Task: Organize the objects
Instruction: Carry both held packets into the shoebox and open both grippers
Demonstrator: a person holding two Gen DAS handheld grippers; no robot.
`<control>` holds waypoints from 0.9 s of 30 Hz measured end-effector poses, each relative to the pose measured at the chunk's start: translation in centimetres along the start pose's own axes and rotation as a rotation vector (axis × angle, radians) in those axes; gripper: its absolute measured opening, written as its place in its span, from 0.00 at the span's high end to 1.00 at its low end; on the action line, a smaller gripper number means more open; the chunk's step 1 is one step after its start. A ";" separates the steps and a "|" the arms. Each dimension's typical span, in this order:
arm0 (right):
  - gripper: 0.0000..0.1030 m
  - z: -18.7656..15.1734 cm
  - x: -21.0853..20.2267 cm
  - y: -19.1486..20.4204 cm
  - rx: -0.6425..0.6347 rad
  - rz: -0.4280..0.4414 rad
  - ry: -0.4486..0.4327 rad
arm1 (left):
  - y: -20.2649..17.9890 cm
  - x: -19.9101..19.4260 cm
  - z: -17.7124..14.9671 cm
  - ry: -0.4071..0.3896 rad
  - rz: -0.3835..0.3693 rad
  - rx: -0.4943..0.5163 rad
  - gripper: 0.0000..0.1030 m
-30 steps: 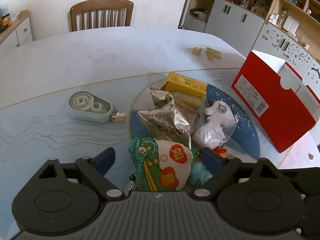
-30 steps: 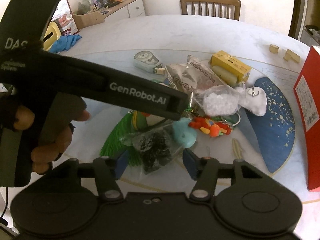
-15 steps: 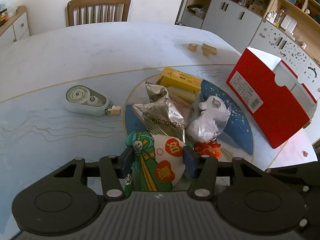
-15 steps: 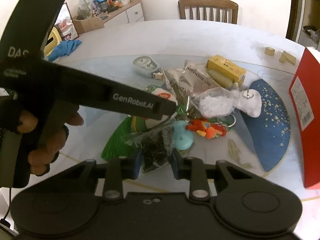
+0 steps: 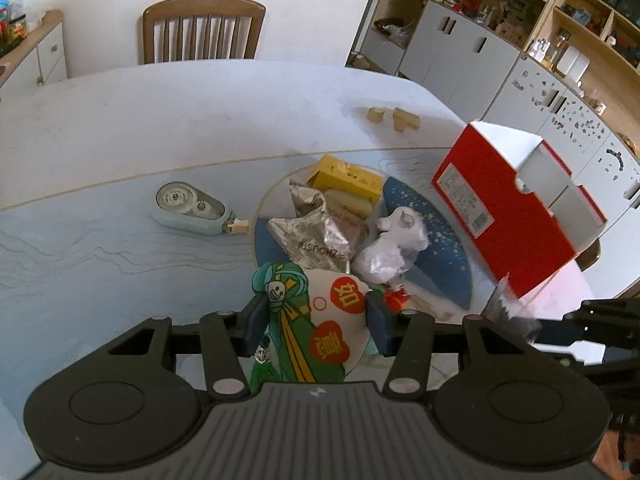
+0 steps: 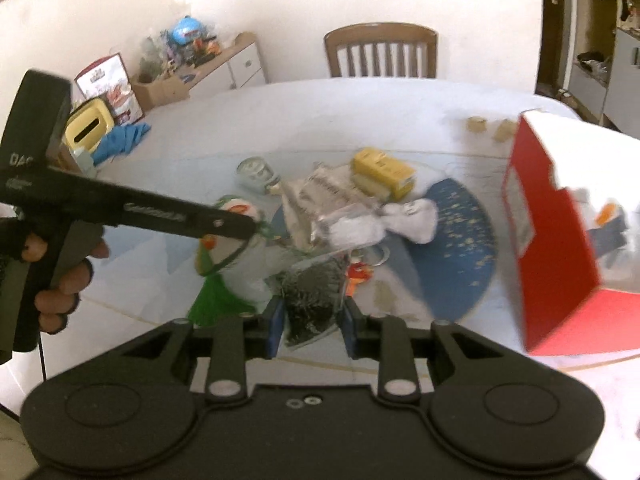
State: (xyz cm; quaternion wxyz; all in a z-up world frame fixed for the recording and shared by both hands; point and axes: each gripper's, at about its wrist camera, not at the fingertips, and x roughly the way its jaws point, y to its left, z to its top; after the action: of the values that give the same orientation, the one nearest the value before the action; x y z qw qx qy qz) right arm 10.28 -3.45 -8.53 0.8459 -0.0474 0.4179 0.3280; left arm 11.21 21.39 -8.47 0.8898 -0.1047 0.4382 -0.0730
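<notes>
Across the far half of the table (image 5: pixel 168 120) the pale top lies bare up to its curved edge, where a wooden chair (image 5: pixel 202 30) stands against the wall; two small wooden blocks (image 5: pixel 394 117) sit near that edge on the right; the clutter is bunched in the near middle. On the right a red box (image 5: pixel 504 208) stands tilted with its open white compartments turned away from the pile, close beside the blue patch of the table's pattern; to the left a pale green tape dispenser (image 5: pixel 190 210) lies apart from the heap with open surface around it.

The left gripper (image 5: pixel 316 318) has its blue pads pressed against both sides of a green and white charm pouch (image 5: pixel 316 320), pinching it; the pouch pokes forward past the fingertips, its green tassel trailing back under the tool. Just beyond it lie a crumpled silver snack bag (image 5: pixel 316 232), a yellow box (image 5: pixel 346 176) and a white figurine in plastic wrap (image 5: pixel 394 244), all touching or overlapping.

The right gripper (image 6: pixel 310 322) is closed on a clear bag of dark bits (image 6: pixel 314 300); the bag stands up between the blue pads and rises past them, off the table so far as the blurred view shows; the red box (image 6: pixel 556 236) looms close on that side. A small orange toy (image 6: pixel 358 274) lies on the table just behind the bag.
</notes>
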 end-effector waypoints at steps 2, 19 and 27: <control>0.73 0.1 -0.9 -0.8 0.012 -0.010 -0.011 | -0.4 -0.6 0.2 -0.002 -0.004 0.000 0.50; 0.73 1.9 -6.8 -7.9 0.027 -0.064 -0.073 | -9.8 -4.1 4.7 -0.022 -0.029 0.085 0.50; 0.73 2.4 -9.1 -13.5 0.048 -0.112 -0.101 | -16.0 -2.6 7.3 -0.045 -0.049 0.163 0.50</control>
State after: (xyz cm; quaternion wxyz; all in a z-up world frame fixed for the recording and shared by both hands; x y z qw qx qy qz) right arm 15.97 -17.87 -2.93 0.8838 -0.0337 0.3792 0.2719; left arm 14.86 7.42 1.87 0.9030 -0.0444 0.4078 -0.1277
